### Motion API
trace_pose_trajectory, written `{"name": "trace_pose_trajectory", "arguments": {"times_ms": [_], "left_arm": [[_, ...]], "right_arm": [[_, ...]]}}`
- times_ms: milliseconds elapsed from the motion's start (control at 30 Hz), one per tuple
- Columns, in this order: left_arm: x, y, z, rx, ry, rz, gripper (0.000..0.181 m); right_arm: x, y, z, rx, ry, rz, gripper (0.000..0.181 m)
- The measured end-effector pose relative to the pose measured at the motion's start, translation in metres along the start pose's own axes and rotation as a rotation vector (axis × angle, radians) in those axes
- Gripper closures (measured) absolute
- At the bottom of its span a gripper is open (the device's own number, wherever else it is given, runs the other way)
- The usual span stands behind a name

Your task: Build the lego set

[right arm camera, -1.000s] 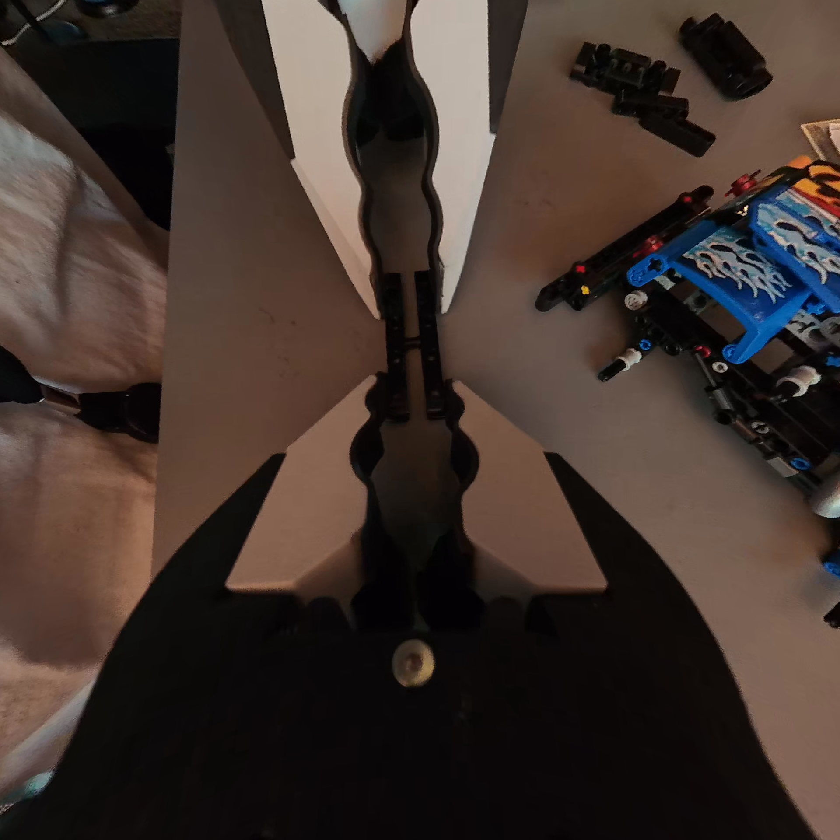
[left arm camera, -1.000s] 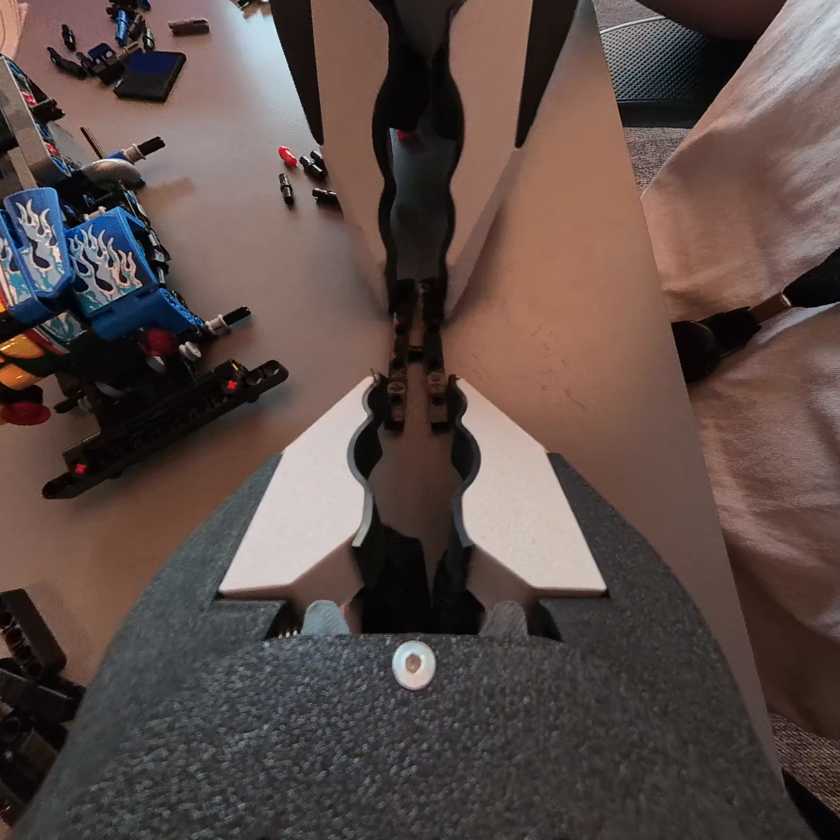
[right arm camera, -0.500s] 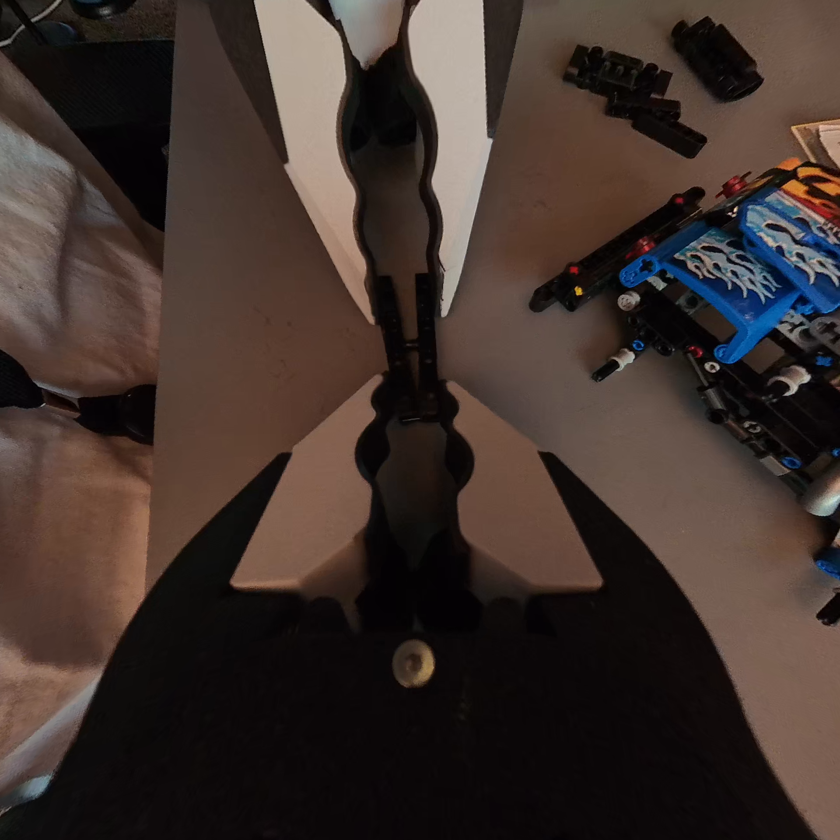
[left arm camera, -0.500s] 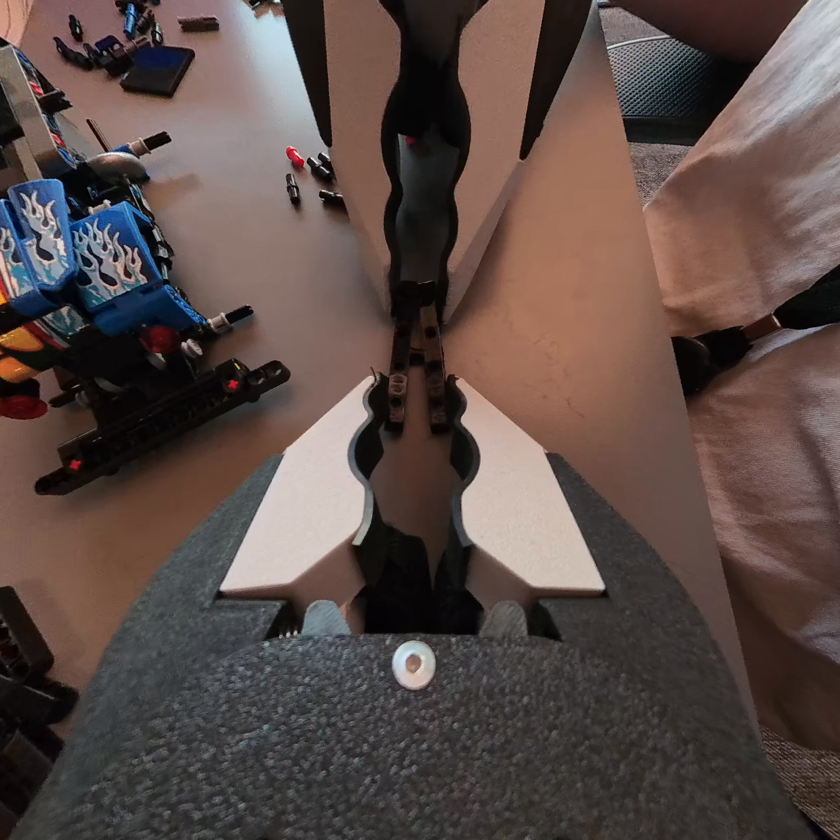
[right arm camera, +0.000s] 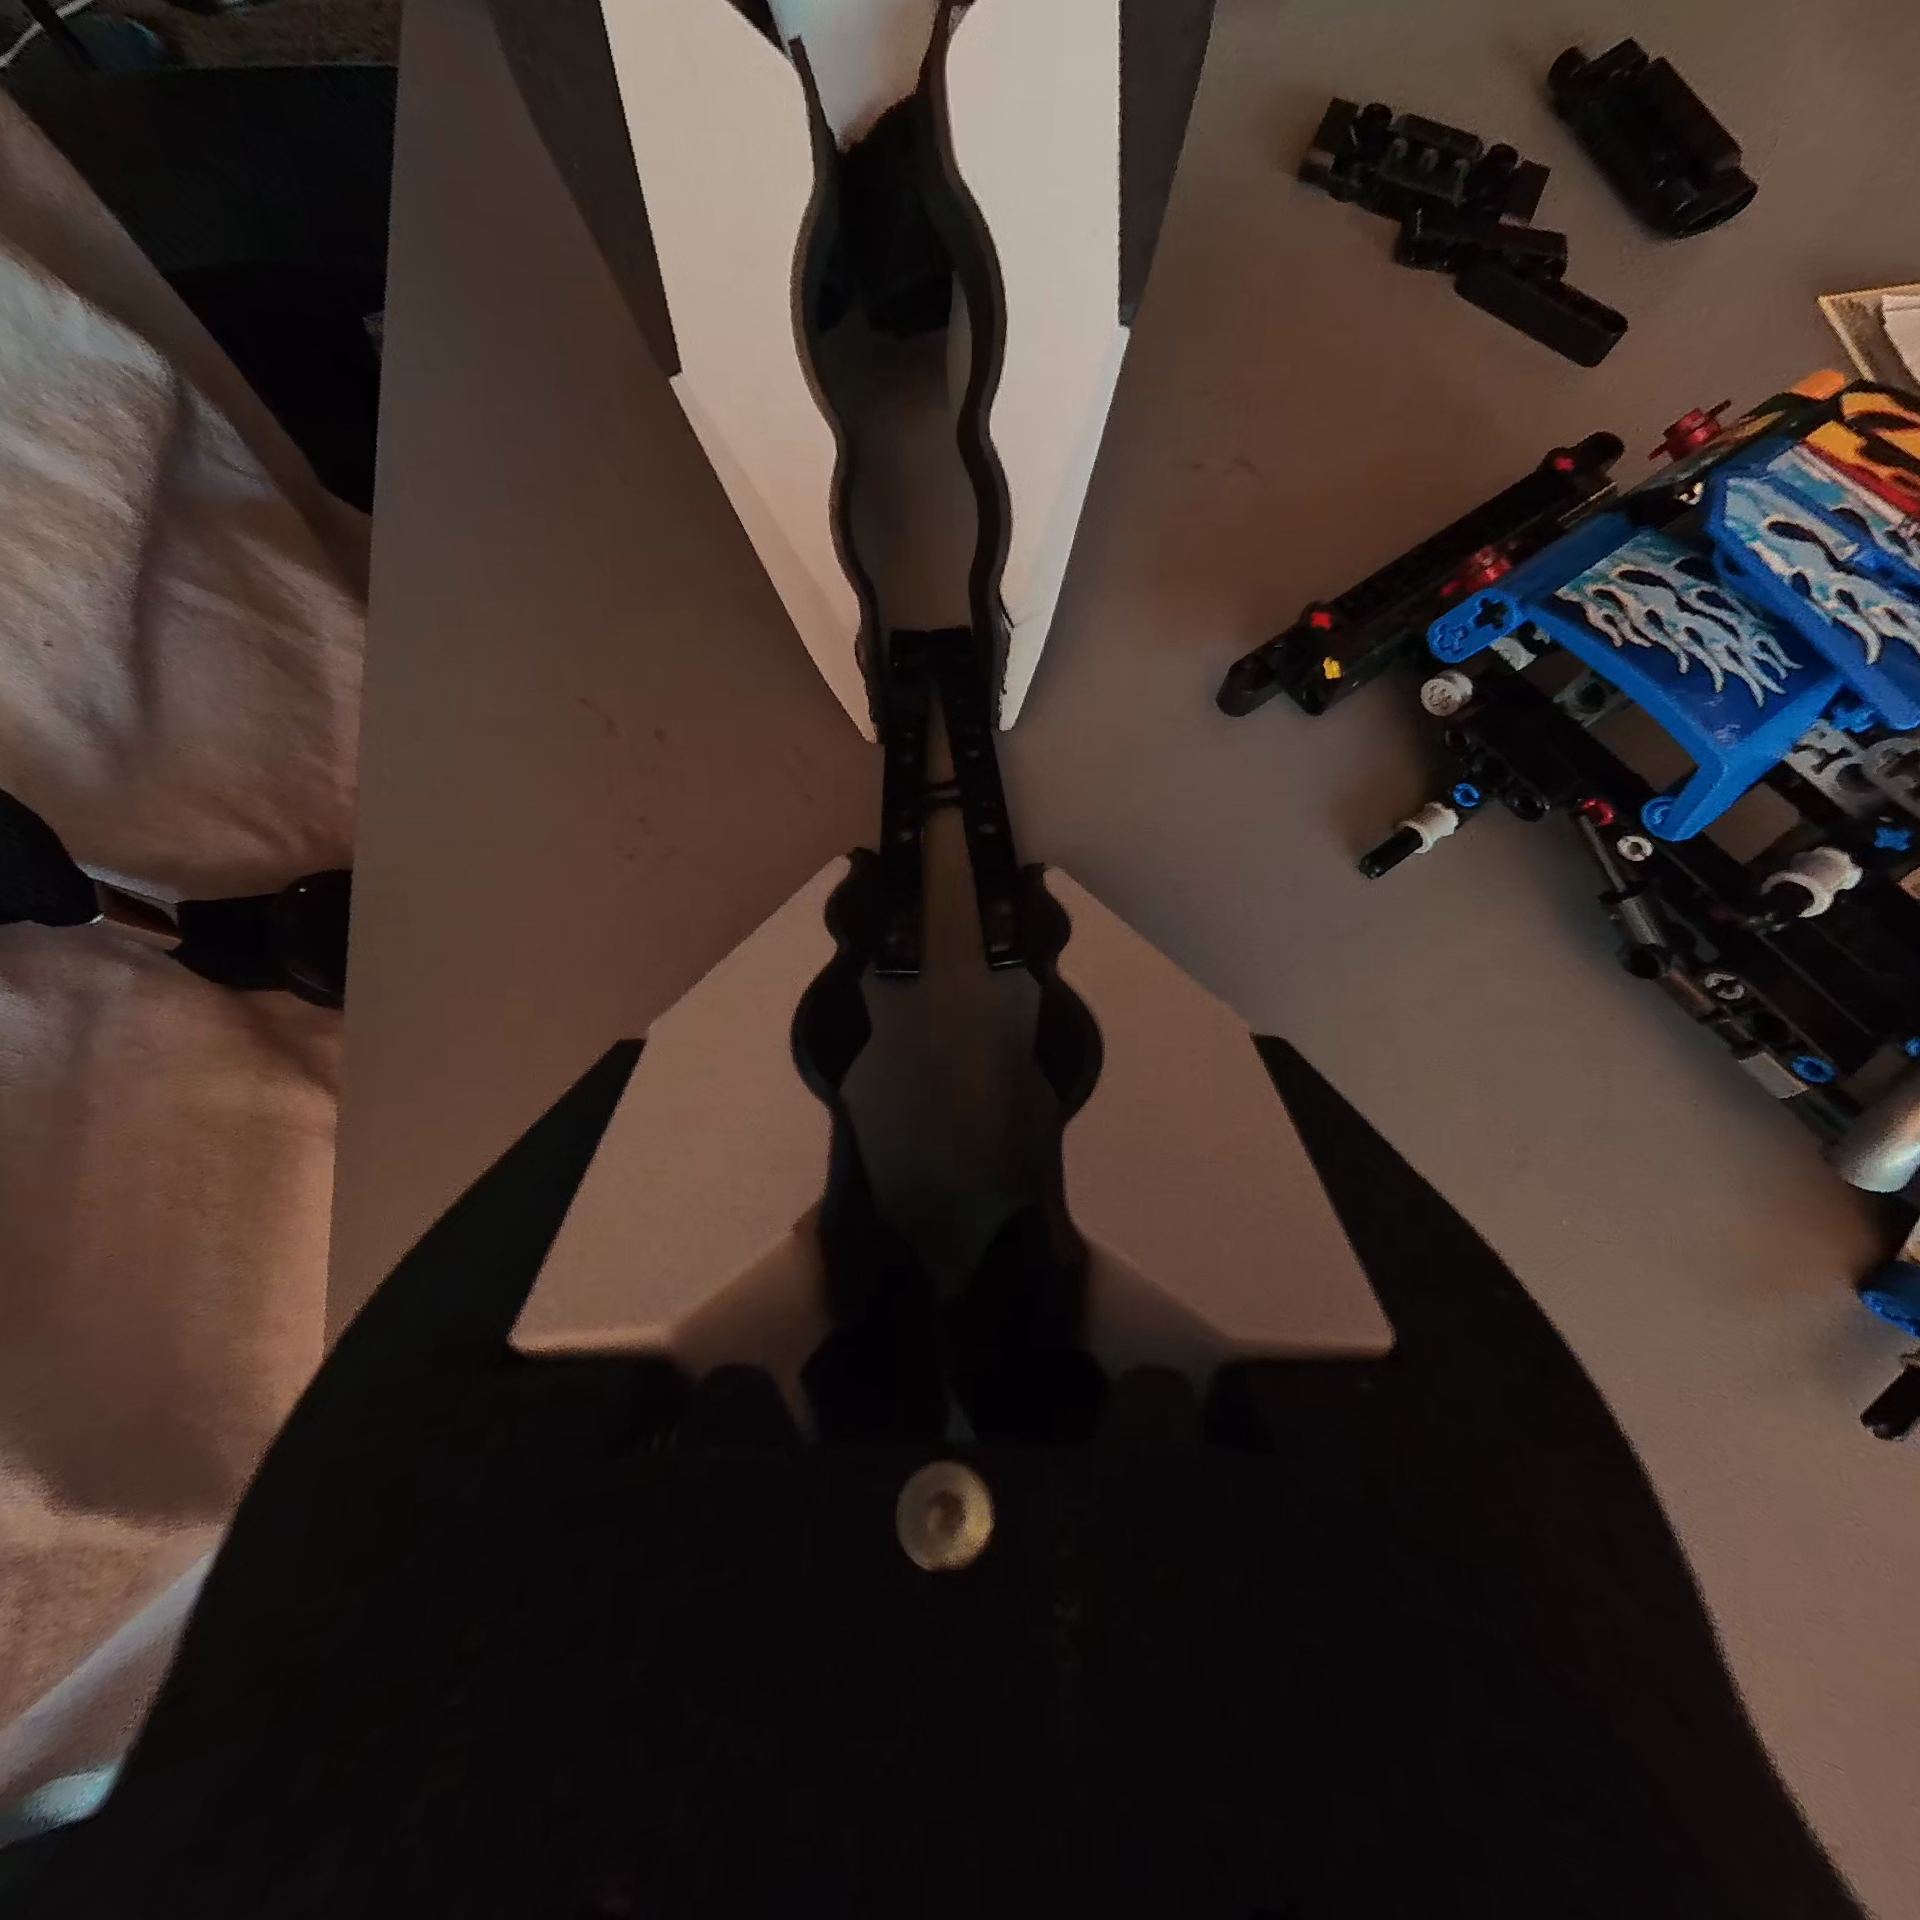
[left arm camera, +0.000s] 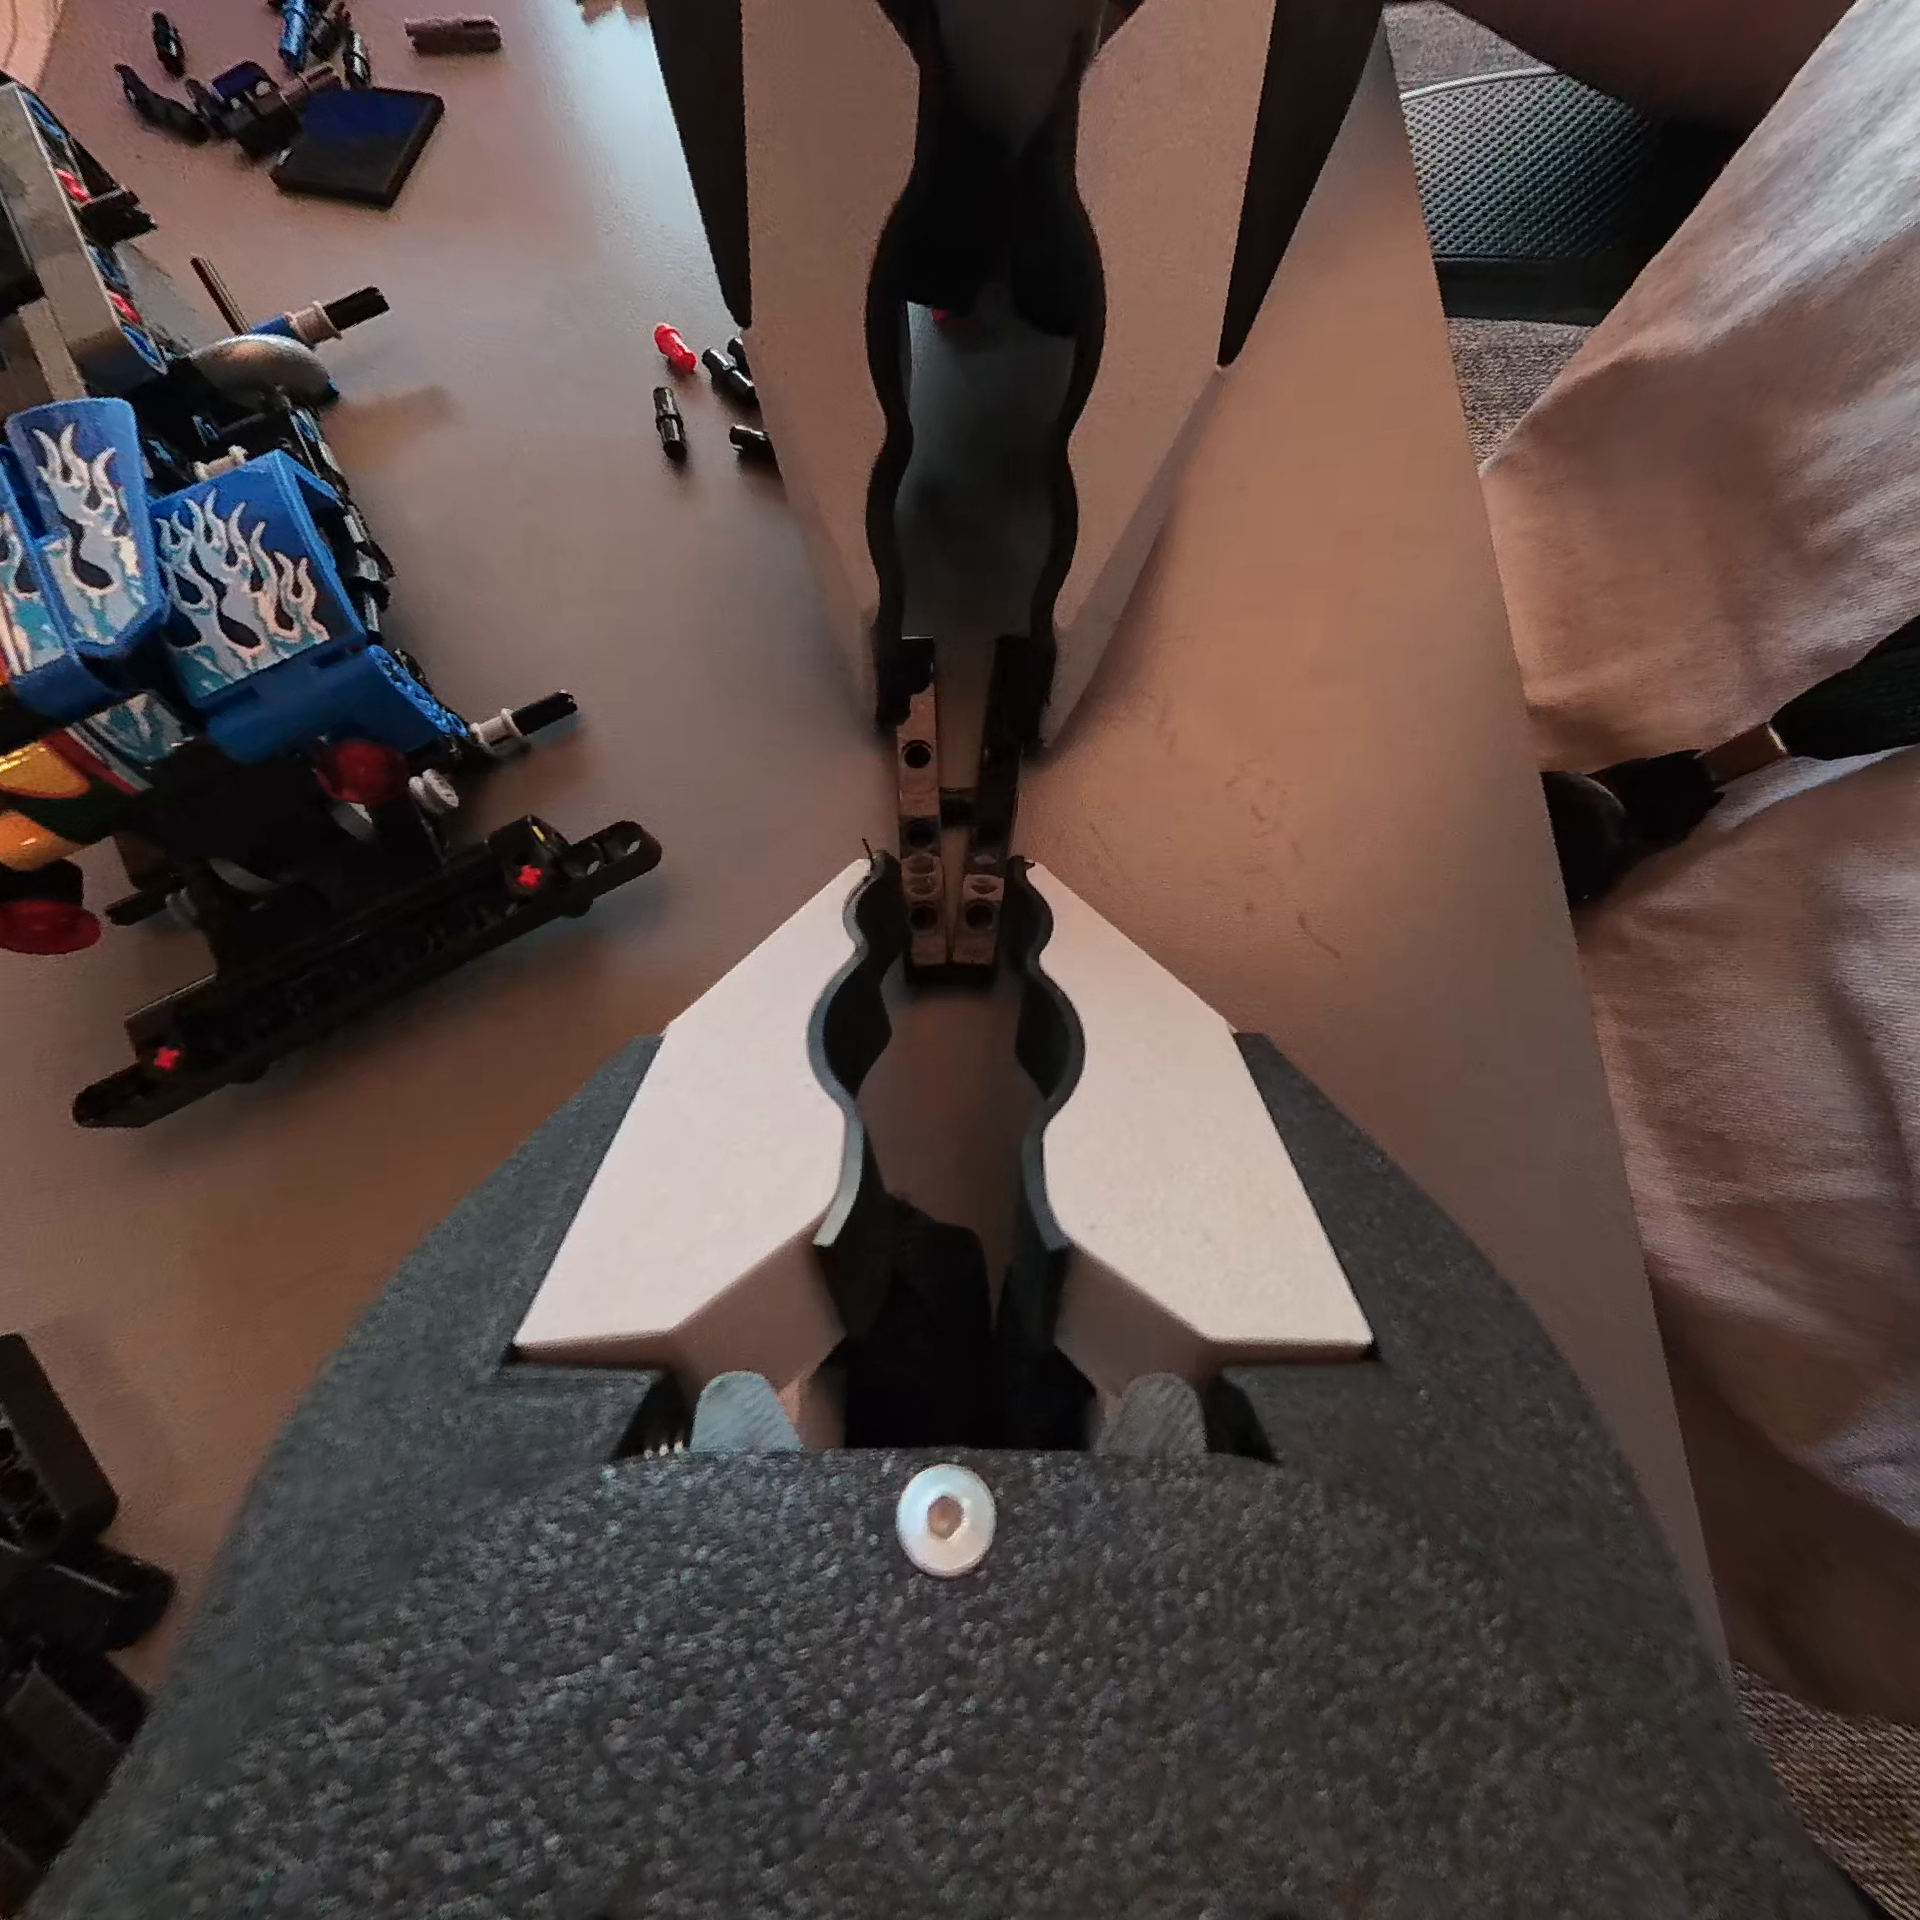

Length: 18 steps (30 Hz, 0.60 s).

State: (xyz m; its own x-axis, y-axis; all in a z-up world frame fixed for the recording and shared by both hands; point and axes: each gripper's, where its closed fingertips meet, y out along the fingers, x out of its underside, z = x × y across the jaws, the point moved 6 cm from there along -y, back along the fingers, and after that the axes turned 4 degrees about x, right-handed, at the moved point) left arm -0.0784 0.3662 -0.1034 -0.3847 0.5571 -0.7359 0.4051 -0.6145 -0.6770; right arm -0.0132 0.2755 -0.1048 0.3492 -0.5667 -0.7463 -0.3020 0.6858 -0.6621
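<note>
**Two hand-held grippers share one black beam assembly over the worktop edge**

The left hand-held gripper (left arm camera: 948, 914), with white fingers and wavy black pads, is closed narrowly on one end of a pair of slim black perforated Lego beams (left arm camera: 951, 831) joined by a short cross pin. The right hand-held gripper (right arm camera: 945, 935), of the same build, clamps the opposite end of the same pair, so the two tools face each other tip to tip. In the right wrist view the beams (right arm camera: 940, 800) lie close together at the far end and spread apart toward the near one. The assembly is held above the grey-brown worktop (left arm camera: 540, 582), near its edge, with pale fabric (left arm camera: 1714, 1039) beyond that edge.

On the worktop, well apart from the held beams, stands a partly built Lego vehicle with blue panels bearing white flame patterns on a black frame (left arm camera: 239, 665); a long black studded beam with red pins (left arm camera: 364, 935) runs along its near side. Between the vehicle and the grippers lie a small red pin (left arm camera: 673, 348) and several short black pins (left arm camera: 727, 400). In the right wrist view a cluster of loose black bricks (right arm camera: 1455, 218) rests farther off.
</note>
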Motion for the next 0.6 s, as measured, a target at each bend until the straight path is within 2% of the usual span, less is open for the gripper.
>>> {"name": "trace_pose_trajectory", "arguments": {"times_ms": [67,133,600], "left_arm": [[0.0,0.0002,0.0,-0.002,0.001,0.001,0.165],[-0.0007,0.0007,0.0004,-0.009,0.005,-0.002,0.166],[-0.0007,0.001,0.0017,-0.026,0.031,0.001,0.167]], "right_arm": [[0.0,0.0001,-0.0001,0.006,-0.009,0.0,0.155],[-0.0001,0.0003,0.0003,0.017,-0.021,0.0,0.165],[0.0,-0.0006,0.0001,0.018,-0.01,0.001,0.165]]}}
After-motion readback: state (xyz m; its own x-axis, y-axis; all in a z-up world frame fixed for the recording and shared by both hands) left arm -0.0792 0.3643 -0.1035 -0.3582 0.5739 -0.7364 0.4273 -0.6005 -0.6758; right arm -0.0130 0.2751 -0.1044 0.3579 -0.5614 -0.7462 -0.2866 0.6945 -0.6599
